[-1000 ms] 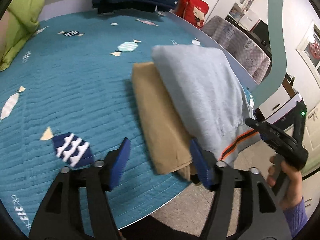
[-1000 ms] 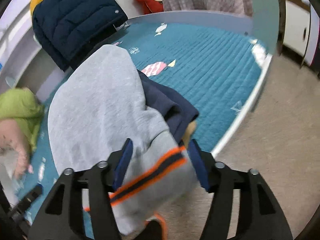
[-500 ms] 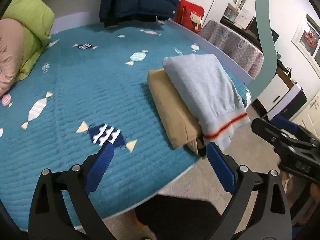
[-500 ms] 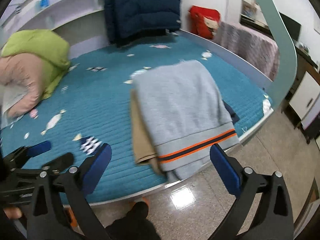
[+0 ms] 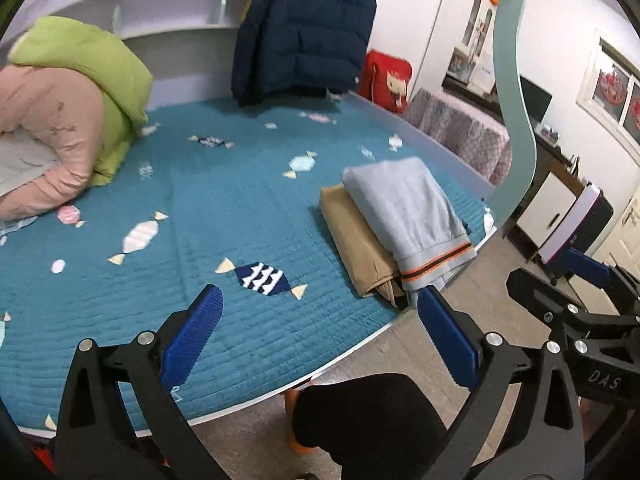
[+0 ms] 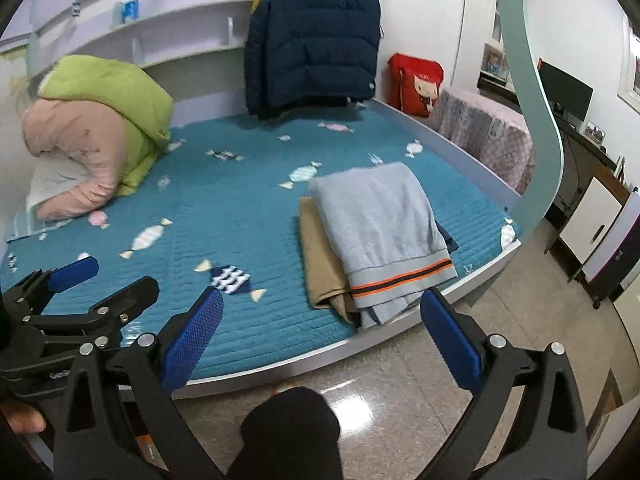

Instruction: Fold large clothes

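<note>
A folded grey garment with an orange and dark stripe at its hem lies on a folded tan garment, near the bed's right front edge. Both also show in the right wrist view, the grey one on the tan one, with a dark blue piece under them. My left gripper is open and empty, held back over the bed's front edge. My right gripper is open and empty above the floor in front of the bed.
The teal bed cover spreads left of the stack. Rolled pink and green bedding lies at the far left. A navy and yellow puffer jacket hangs at the back. A red cushion and a checked chair stand right. A curved pale-green post rises at the bed's right corner.
Both grippers have let go of the grey garment, opened wide and pulled back from the stack. The grey garment now lies flat on the tan one.
</note>
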`<state>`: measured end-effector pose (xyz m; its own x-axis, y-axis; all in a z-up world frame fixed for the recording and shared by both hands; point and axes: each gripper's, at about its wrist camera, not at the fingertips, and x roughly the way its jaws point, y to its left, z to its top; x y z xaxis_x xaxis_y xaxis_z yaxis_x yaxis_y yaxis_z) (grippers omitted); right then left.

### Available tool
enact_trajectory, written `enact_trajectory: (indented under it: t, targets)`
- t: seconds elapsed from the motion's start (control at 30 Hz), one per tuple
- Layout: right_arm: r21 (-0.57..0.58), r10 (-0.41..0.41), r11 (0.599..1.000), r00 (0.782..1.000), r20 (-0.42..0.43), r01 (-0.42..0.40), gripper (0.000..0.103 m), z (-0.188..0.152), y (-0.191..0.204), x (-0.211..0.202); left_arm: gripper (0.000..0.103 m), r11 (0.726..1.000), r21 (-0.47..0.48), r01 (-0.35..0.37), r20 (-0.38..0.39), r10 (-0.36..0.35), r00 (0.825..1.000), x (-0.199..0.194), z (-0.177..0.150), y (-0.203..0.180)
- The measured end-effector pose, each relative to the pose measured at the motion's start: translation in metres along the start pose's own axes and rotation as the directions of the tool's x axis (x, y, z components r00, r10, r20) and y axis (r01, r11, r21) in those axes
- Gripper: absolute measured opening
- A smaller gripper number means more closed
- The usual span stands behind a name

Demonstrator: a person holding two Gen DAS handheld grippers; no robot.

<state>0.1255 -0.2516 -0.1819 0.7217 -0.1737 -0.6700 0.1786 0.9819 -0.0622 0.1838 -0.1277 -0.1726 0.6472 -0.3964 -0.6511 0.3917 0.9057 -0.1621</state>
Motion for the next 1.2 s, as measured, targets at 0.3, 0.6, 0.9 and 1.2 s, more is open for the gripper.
enact_trajectory:
  t: [0.3,0.6,0.9,1.2]
  targets:
    - [-0.054,0.035,0.998,0.994,0.103,-0.029,0.095,0.000,0.036,-0.064,0.098,0.989,-0.006,-0.150,0.180,0.149,0.972,-0.093,-0.012,0.009]
    - [-0.130,0.126,0.987,0.965,0.230,-0.098,0.095,0.001,0.073,-0.122,0.098,0.953,-0.062,-0.295,0.322,0.299,0.898,-0.178,-0.021,0.023]
    - [-0.181,0.137,0.981,0.922,0.361,-0.075,0.095,0.001,0.093,-0.167,0.098,0.937,-0.107,-0.331,0.406,0.345,0.846,-0.242,-0.026,0.026]
    - [-0.174,0.156,0.980,0.905,0.397,-0.093,0.095,0.001,0.087,-0.188,0.098,0.926,-0.110,-0.361,0.469,0.368,0.802,-0.280,-0.029,0.012]
